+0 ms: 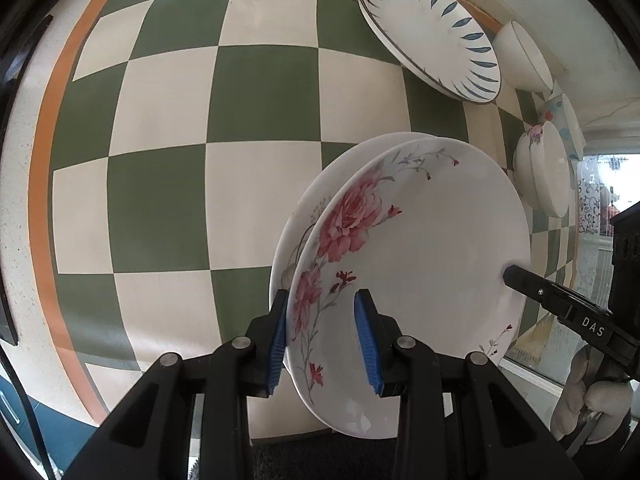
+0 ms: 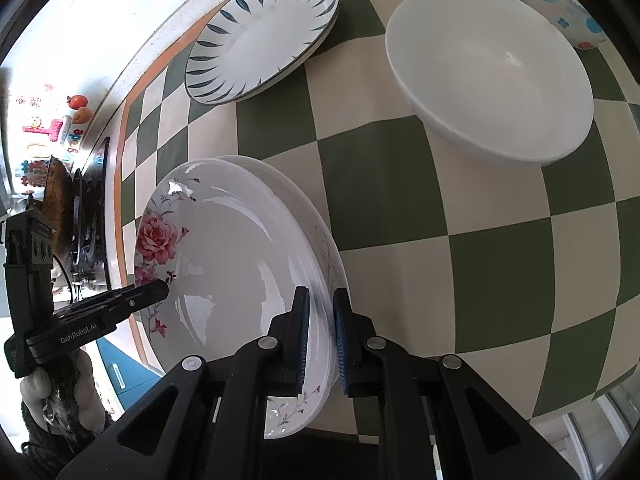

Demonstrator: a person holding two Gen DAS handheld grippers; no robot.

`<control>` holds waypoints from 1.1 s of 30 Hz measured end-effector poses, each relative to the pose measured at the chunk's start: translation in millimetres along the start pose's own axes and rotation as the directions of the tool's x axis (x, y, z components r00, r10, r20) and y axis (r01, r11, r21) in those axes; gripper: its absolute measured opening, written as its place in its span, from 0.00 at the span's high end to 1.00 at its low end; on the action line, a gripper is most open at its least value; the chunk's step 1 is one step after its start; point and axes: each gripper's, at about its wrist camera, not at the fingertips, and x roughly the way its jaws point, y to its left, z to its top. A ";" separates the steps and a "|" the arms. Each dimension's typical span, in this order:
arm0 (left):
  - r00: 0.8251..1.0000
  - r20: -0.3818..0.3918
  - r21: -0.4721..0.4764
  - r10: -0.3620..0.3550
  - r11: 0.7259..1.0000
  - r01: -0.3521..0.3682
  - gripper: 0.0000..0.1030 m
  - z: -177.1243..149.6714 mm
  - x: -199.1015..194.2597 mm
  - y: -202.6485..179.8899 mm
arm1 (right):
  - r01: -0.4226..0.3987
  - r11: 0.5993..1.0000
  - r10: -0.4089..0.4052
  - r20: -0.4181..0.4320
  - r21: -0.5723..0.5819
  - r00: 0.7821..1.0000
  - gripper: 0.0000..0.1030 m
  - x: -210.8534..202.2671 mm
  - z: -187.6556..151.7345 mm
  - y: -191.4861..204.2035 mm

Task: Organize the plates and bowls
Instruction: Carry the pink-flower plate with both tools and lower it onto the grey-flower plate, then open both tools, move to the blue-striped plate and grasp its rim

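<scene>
A white plate with pink flowers (image 1: 420, 248) (image 2: 224, 264) lies on top of a plain white plate (image 1: 320, 184) (image 2: 304, 208) on the green-and-cream checked cloth. My left gripper (image 1: 322, 300) (image 2: 160, 289) straddles the flowered plate's near rim, with one blue pad under the rim and one over the inside. My right gripper (image 2: 320, 294) (image 1: 510, 272) holds the opposite rim, and that rim sits tight between its pads. A plate with blue leaf marks (image 1: 432, 32) (image 2: 264, 36) lies further back. A large white bowl (image 2: 488, 72) (image 1: 544, 176) stands to the right.
A second white bowl (image 1: 524, 56) and a dotted bowl (image 2: 560, 4) (image 1: 564, 120) stand behind the large one. A stove with a dark pan (image 2: 88, 216) lies past the cloth's orange border. The counter's front edge (image 1: 280, 436) runs just under the stacked plates.
</scene>
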 end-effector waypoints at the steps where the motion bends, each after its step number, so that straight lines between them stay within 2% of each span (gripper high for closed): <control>1: 1.000 -0.007 0.001 0.003 1.000 -0.003 0.72 0.0 0.0 -0.4 | 0.000 1.000 0.000 -0.002 0.004 1.000 0.85 -0.1 0.4 -0.2; 7: 0.999 -0.024 0.035 0.035 0.999 -0.034 0.70 -0.7 -1.5 -5.3 | 0.023 1.000 -0.023 -0.001 0.019 1.000 0.85 -0.4 2.4 -3.6; 10: 0.998 -0.020 0.050 0.055 0.997 -0.054 0.70 0.8 -3.4 -6.9 | -0.001 0.999 0.002 -0.011 0.037 1.000 0.84 1.3 2.1 -5.4; 13: 0.996 -0.015 0.056 0.084 0.995 -0.083 0.70 0.7 -8.9 -6.7 | 0.010 1.000 -0.009 -0.011 0.024 1.000 0.84 0.4 2.7 -1.5; 16: 0.998 0.008 0.039 0.064 0.997 -0.064 0.70 -0.2 -22.8 -2.5 | 0.000 1.000 0.000 0.004 0.020 1.000 0.84 -9.2 4.4 3.8; 19: 0.997 0.062 0.013 0.034 0.999 -0.035 0.70 4.2 -46.5 -2.6 | 0.004 1.000 -0.004 0.043 0.006 0.999 0.84 -27.9 8.7 13.1; 22: 0.993 0.113 -0.007 -0.023 1.000 0.024 0.66 23.7 -66.2 -5.2 | -0.028 1.000 0.028 0.092 -0.004 0.995 0.81 -51.3 20.9 24.4; 26: 0.990 0.141 -0.016 -0.012 1.000 0.015 0.66 63.5 -72.7 -2.5 | -0.050 0.999 0.051 0.150 -0.012 0.987 0.68 -74.6 52.2 34.6; 30: 0.988 0.151 -0.018 -0.019 1.000 0.022 0.66 112.0 -70.3 -8.2 | -0.060 0.998 0.053 0.185 0.032 0.981 0.68 -80.5 98.5 33.5; 33: 0.987 0.158 -0.017 -0.022 1.000 0.025 0.66 143.7 -65.0 -11.3 | -0.033 0.997 0.018 0.196 0.073 0.980 0.68 -72.6 135.5 25.7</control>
